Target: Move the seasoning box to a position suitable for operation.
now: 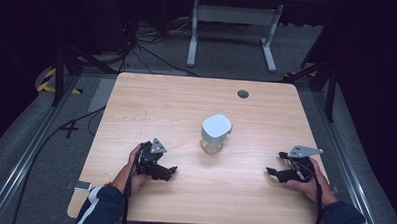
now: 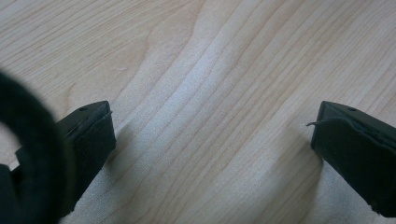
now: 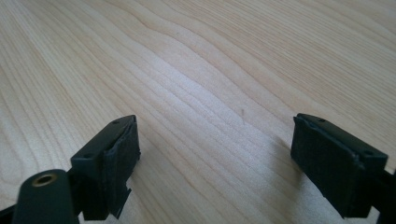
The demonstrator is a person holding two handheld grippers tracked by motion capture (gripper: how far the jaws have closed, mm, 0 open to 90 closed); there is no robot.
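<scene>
A light wooden counter (image 1: 196,107) is seen from above, with a person's two hands entering from its near edge. The left gripper (image 1: 170,170) is held in the left hand (image 1: 134,162) and lies low over the counter, its jaws directed toward the right gripper. In the left gripper view, the left gripper (image 2: 212,133) is shown with its jaws spread wide apart, only bare wood grain (image 2: 210,70) lying between them, and a blurred black loop of cable (image 2: 32,140) crossing beside one jaw. The right gripper (image 1: 271,171) is held in the right hand (image 1: 311,183), with a grey three-cornered plate (image 1: 302,151) on top. In the right gripper view, the right gripper (image 3: 215,140) is likewise seen with its jaws spread, nothing being held between them.

A clear jar with a white lid (image 1: 215,133) stands upright on the counter, ahead of both grippers and roughly midway between them, well apart from each. A small dark round grommet (image 1: 243,94) is set into the counter beyond the jar. Past the far edge, a white frame (image 1: 234,23) stands on the grey floor.
</scene>
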